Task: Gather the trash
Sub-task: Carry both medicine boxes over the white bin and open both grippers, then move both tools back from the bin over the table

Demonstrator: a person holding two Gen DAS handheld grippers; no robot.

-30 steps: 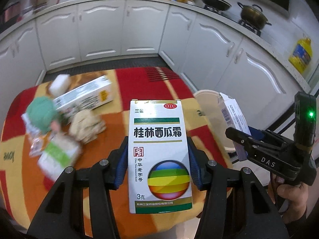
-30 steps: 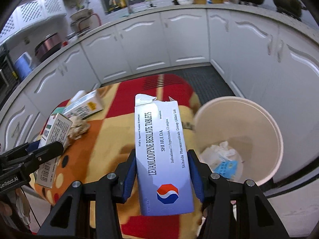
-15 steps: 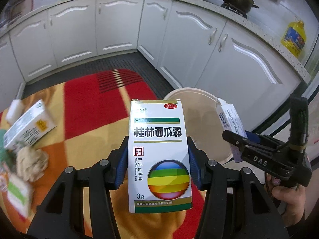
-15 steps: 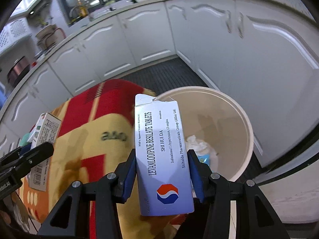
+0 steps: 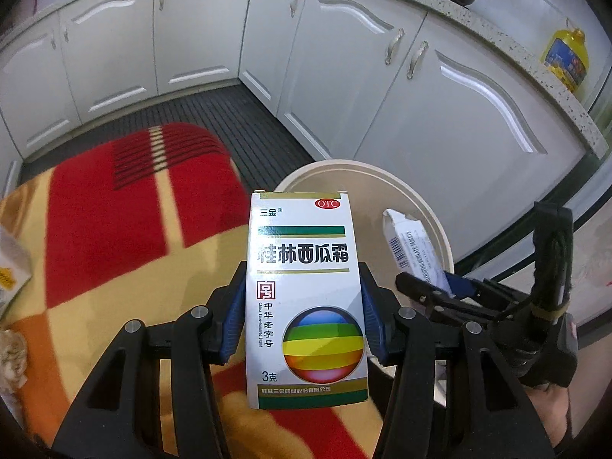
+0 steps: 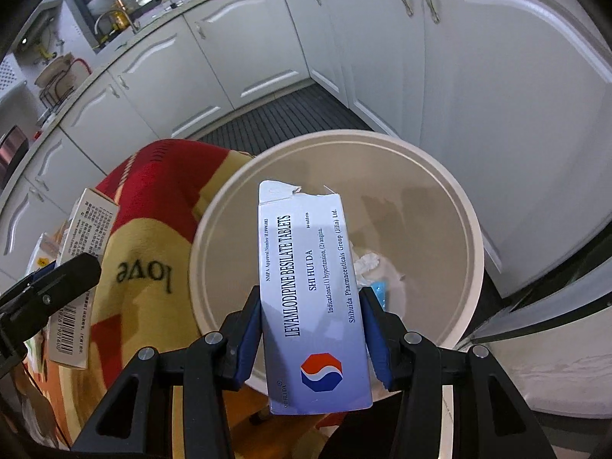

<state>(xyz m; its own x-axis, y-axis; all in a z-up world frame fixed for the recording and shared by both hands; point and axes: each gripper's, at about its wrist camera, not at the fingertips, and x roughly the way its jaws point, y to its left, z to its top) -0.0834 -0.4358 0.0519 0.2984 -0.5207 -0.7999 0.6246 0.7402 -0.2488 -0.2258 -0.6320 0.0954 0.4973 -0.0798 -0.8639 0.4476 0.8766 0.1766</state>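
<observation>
My left gripper (image 5: pixel 302 306) is shut on a white medicine box (image 5: pixel 306 252) with a rainbow ball print. It hangs over the blanket's edge beside the cream bin's rim (image 5: pixel 420 199). In the right wrist view that box (image 6: pixel 86 252) shows at the far left. My right gripper (image 6: pixel 311 329) is shut on a pale blue tablet box (image 6: pixel 310 287) with a torn top flap, held above the bin's opening. The bin's rim (image 6: pixel 474 229) rings a white tissue (image 6: pixel 367 264) and a blue wrapper (image 6: pixel 380 290). The blue box (image 5: pixel 413 244) also shows in the left wrist view.
A red, yellow and orange blanket (image 5: pixel 114 229) covers the table left of the bin. Another box (image 5: pixel 11 264) and crumpled paper (image 5: pixel 11 348) lie at its left edge. White cabinets (image 5: pixel 382 88) curve behind, above a dark ribbed floor mat (image 5: pixel 229 114). An oil bottle (image 5: pixel 566 57) stands on the counter.
Both grippers have swung right and sunk toward the bin with their boxes. The table's other trash has slid out to the left, and the bin now fills the right wrist view.
</observation>
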